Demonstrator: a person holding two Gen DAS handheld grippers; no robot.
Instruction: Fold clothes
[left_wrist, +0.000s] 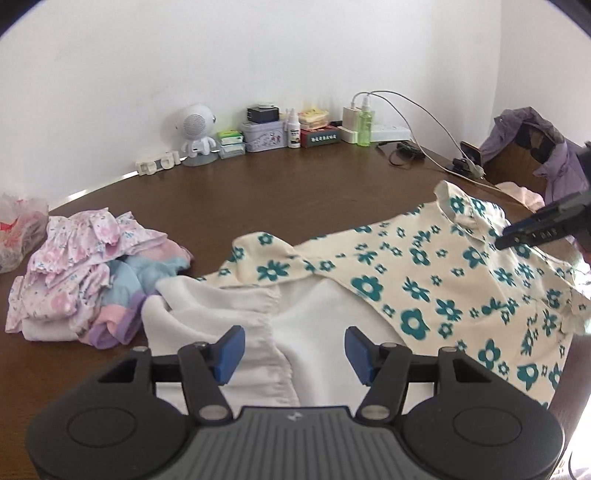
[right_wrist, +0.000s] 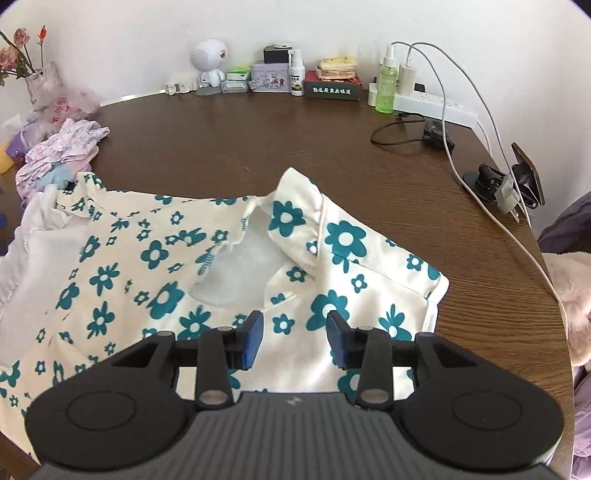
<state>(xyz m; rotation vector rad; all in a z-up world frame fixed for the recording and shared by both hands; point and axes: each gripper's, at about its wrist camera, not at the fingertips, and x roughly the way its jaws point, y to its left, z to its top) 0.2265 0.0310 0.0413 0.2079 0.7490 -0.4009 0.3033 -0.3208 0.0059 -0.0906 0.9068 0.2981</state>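
A cream garment with teal flowers (left_wrist: 424, 273) lies spread on the brown table (left_wrist: 295, 184), its plain white inside (left_wrist: 306, 314) showing at the near left. My left gripper (left_wrist: 294, 349) is open and empty just above that white part. In the right wrist view the garment (right_wrist: 147, 258) shows its collar (right_wrist: 295, 221) and neck opening. My right gripper (right_wrist: 295, 338) is open and empty above the cloth just below the collar. Its black finger also shows in the left wrist view (left_wrist: 535, 229) at the right edge.
A pile of pink, blue and purple clothes (left_wrist: 85, 284) lies at the left. A toy robot (left_wrist: 195, 133), boxes, bottles (left_wrist: 364, 122) and a power strip (right_wrist: 432, 103) line the back wall. Cables and a phone clamp (right_wrist: 517, 181) lie at the right edge. A purple jacket (left_wrist: 535, 147) hangs far right.
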